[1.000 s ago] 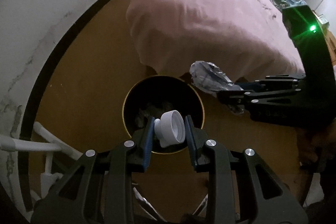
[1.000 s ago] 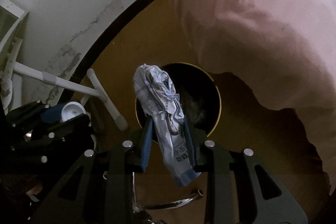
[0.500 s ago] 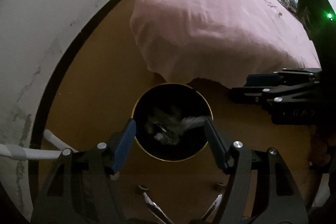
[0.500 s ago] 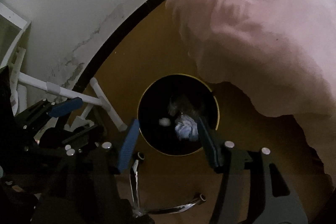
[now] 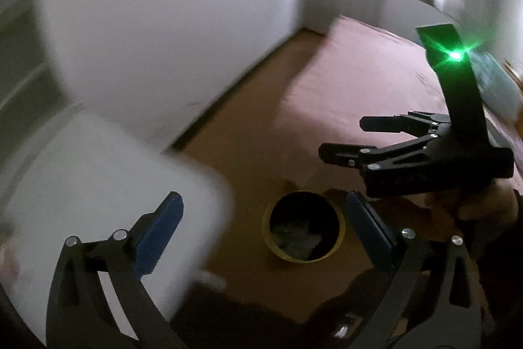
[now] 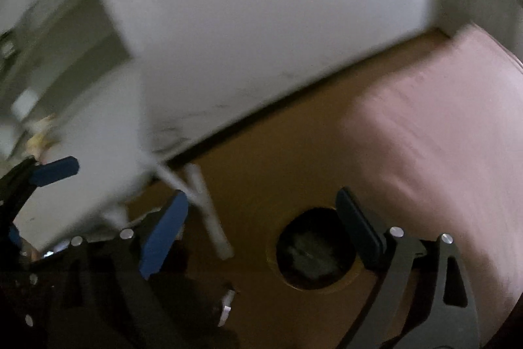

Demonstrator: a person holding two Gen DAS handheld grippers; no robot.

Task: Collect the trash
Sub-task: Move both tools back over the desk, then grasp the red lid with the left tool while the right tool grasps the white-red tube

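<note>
Brown floor (image 5: 248,152), both tools gaping empty, right tool (image 5: 343,136) only in left view.

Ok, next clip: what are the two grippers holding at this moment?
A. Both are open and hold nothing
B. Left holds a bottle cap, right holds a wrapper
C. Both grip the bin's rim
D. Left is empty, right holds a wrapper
A: the left gripper and the right gripper both stand wide open with nothing between their fingers, and crumpled trash lies inside the bin on the floor.
</note>
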